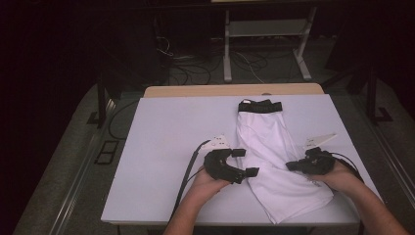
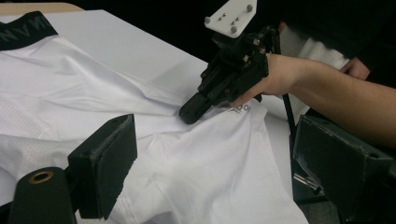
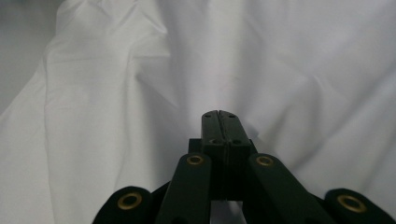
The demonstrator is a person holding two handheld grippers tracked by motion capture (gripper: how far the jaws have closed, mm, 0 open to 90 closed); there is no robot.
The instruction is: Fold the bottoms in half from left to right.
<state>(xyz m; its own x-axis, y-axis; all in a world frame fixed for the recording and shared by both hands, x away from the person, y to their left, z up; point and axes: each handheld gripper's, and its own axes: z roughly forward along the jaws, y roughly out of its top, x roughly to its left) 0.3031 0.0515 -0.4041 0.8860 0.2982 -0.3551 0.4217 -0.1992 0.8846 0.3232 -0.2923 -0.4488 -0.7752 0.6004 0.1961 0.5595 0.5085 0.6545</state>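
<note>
Left gripper [image 1: 244, 161] sits jaws wide apart just beside the left edge of the white shorts [image 1: 274, 156], which lie mid-table, black waistband [image 1: 260, 105] at the far end; I'd close it on that edge level with the right gripper [image 1: 292, 166] so the fold lifts evenly. High view gives layout only; the right gripper view shows its jaws pressed together on the cloth, though whether fabric is pinched I can't tell

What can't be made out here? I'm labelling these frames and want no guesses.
- Right hand-held gripper, right gripper view: jaws pressed together; whether white fabric shorts are pinched between them cannot be told.
- Lettering on the black elastic waistband, left gripper view: cut off by the frame edge.
- Printed logo, left gripper view: partly covered by the right hand.
- Dark floor cables, high view: too dim.
</note>
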